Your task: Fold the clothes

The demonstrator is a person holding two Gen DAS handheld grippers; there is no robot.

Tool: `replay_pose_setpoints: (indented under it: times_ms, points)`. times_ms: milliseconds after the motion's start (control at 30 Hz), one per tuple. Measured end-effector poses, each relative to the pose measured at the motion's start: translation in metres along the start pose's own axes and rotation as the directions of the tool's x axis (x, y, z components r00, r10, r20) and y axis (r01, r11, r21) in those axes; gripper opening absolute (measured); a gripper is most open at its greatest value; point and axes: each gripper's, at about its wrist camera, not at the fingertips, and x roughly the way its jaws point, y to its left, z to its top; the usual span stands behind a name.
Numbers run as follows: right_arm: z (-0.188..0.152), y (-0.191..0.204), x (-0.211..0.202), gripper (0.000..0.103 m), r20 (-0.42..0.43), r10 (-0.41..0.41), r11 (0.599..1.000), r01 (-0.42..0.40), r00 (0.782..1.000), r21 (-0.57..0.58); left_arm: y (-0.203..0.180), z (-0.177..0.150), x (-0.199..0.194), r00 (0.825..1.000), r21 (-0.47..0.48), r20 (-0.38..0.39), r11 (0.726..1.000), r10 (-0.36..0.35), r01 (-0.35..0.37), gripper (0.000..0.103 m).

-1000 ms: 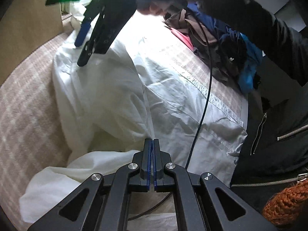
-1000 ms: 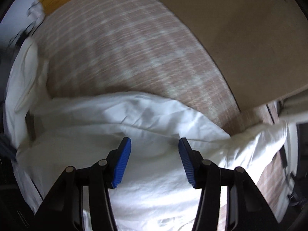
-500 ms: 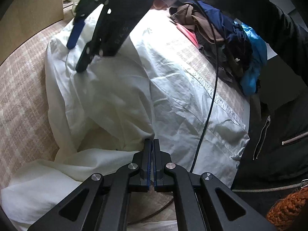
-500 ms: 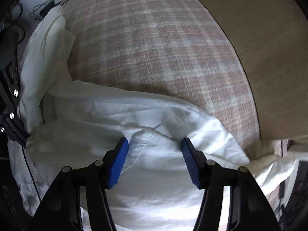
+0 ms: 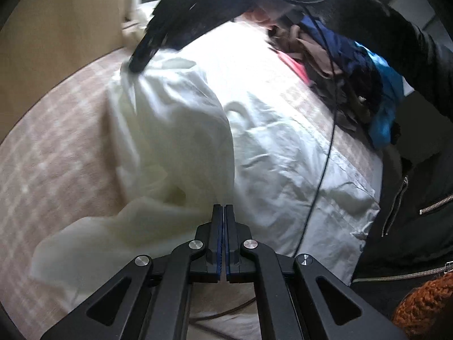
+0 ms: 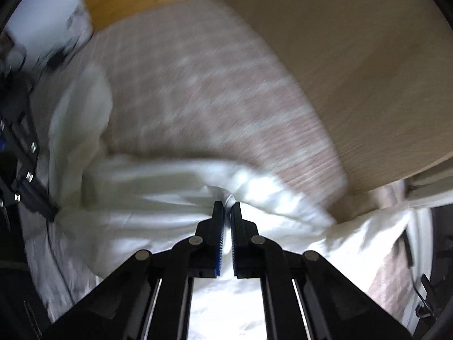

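A white garment (image 5: 175, 130) lies rumpled on a pink plaid bedspread (image 5: 51, 164). At the bottom of the left wrist view my left gripper (image 5: 223, 208) is shut, and a fold of the white cloth runs up into its tips. In that same view my right gripper (image 5: 140, 62) shows blurred at the top, its tip in the garment's far edge. In the right wrist view the right gripper (image 6: 227, 205) has its jaws closing tight on a bunched ridge of the white garment (image 6: 158, 198), pads pressing the cloth. The left gripper (image 6: 42, 204) touches the cloth at that view's left edge.
A heap of dark, blue and pink clothes (image 5: 354, 85) sits at the far right of the bed. A black cable (image 5: 325, 155) hangs across the garment. A person's black zipped jacket (image 5: 410, 212) and an orange knit (image 5: 424, 303) fill the right. A wooden panel (image 6: 354, 56) borders the bed.
The right jaws went from wide open over the cloth to closed on a pinch of it, and the right gripper rose a little, drawing the fabric up. The left stayed shut.
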Motion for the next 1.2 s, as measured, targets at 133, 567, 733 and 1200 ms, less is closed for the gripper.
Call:
replay_pose_setpoints:
  times_ms: [133, 567, 733, 1200]
  points:
    - [0.020, -0.003, 0.014, 0.005, 0.067, -0.050, 0.994, 0.043, 0.996, 0.099, 0.025, -0.007, 0.003, 0.989, -0.024, -0.042, 0.989, 0.143, -0.144, 0.000]
    - [-0.027, -0.048, -0.076, 0.043, 0.231, -0.093, 0.935, 0.006, 0.969, 0.353, 0.059, -0.071, -0.063, 0.975, -0.307, 0.014, 0.929, 0.222, -0.207, 0.022]
    - [-0.082, -0.021, -0.098, 0.043, 0.242, -0.045, 0.905, -0.063, 0.969, 0.421, 0.038, -0.128, -0.067, 0.982, -0.462, 0.024, 0.873, 0.187, -0.154, 0.024]
    - [-0.142, 0.064, -0.122, 0.049, 0.266, 0.037, 0.869, -0.163, 0.963, 0.467, 0.001, -0.090, 0.009, 0.881, -0.416, 0.000, 0.801, 0.474, -0.431, 0.043]
